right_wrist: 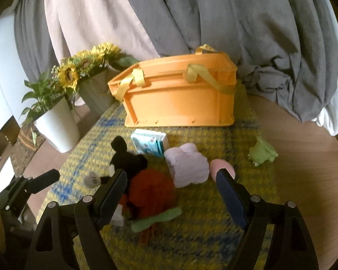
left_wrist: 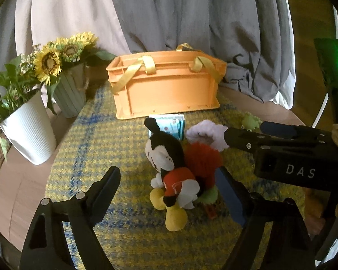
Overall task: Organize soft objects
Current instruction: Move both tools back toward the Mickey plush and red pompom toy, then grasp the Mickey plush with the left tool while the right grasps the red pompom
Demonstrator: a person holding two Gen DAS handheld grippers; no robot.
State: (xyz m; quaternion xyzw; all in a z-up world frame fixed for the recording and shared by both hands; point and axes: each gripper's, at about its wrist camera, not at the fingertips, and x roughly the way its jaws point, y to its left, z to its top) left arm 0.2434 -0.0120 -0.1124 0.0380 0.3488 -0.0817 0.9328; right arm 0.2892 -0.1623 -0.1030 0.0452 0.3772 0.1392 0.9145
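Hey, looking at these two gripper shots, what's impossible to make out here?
- Inside of the orange crate: both views show only its outer wall.
- Pink object: right wrist view, partly behind a finger of the right hand-held gripper.
- Printing on the small box: too blurred to read.
- Lavender plush: left wrist view, partly behind the right hand-held gripper.

Orange crate (left_wrist: 166,90), yellow-and-blue checked mat (left_wrist: 101,139), red pompom (right_wrist: 151,184).
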